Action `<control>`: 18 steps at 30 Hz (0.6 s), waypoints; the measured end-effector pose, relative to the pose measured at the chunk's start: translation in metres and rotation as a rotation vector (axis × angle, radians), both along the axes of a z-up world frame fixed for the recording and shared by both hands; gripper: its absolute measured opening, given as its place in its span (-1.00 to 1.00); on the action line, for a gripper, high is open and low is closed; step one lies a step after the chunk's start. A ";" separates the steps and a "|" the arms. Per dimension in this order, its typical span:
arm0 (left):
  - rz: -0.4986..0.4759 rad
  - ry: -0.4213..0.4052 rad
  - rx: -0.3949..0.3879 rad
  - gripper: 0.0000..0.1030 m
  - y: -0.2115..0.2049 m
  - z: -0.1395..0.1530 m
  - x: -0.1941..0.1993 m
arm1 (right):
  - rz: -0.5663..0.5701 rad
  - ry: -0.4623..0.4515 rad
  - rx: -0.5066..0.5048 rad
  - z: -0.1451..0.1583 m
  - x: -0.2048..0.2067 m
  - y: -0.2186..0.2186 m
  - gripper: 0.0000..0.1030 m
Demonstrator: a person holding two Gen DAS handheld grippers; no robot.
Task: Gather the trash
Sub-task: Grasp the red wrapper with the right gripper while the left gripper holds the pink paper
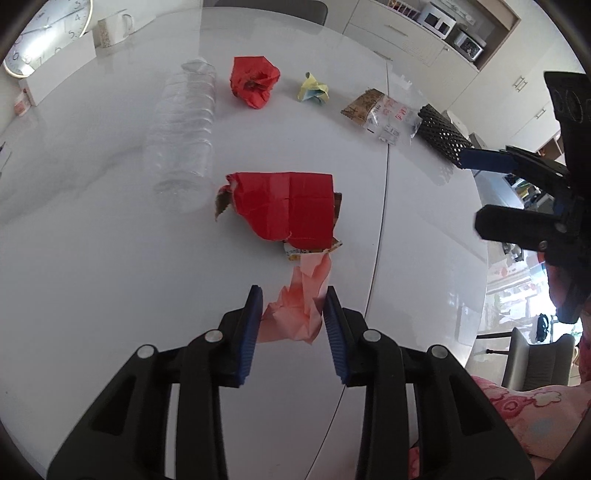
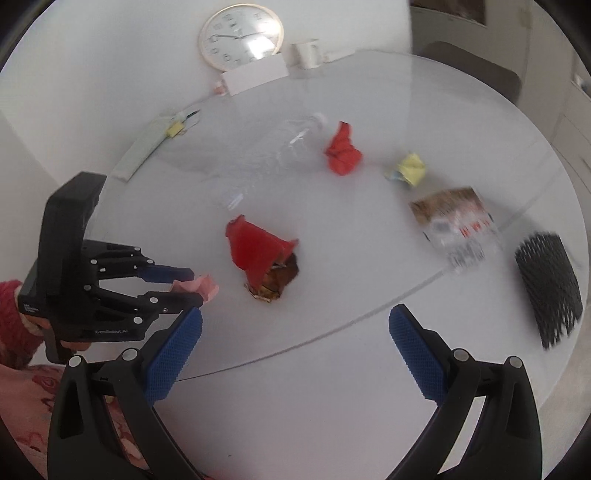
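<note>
Pink crumpled paper (image 1: 295,310) sits clamped between the left gripper (image 1: 293,299) pads, low over the white glossy table (image 1: 110,277), just beside flattened red paper (image 1: 286,206). Only the right wrist view shows the right gripper (image 2: 295,325) spread wide and empty, plus "Genrobot.AI" lettering on the left gripper's body.

You're in somebody's home, looks like a dining area. There's a glossy white table (image 1: 92,258) with a mug (image 1: 114,26) and wall clock (image 2: 242,35) at the far end, cabinets (image 1: 417,40) with small appliances (image 1: 437,18) far right.
</note>
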State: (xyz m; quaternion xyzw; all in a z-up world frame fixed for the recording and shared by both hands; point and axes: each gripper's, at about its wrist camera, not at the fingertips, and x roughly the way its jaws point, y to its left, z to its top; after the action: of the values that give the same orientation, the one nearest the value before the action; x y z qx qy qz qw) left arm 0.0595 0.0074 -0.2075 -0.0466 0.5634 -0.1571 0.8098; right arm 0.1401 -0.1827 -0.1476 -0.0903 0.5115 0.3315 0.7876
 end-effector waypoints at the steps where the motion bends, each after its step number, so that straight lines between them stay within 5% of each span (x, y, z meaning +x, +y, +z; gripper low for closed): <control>1: 0.013 -0.005 0.001 -0.35 0.004 0.003 -0.001 | 0.053 -0.014 -0.006 -0.001 0.004 0.013 0.95; 8: 0.116 -0.028 -0.012 -0.35 0.035 0.014 -0.004 | 0.349 -0.030 -0.092 -0.027 0.034 0.092 0.87; 18: 0.266 -0.005 -0.031 -0.35 0.074 0.003 -0.009 | 0.609 -0.019 -0.282 -0.079 0.045 0.146 0.61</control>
State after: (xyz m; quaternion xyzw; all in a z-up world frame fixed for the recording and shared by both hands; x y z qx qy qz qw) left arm 0.0502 0.0816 -0.2047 -0.1329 0.5477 -0.0571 0.8241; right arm 0.1853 -0.0370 -0.2269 -0.3504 0.4943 0.4768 0.6368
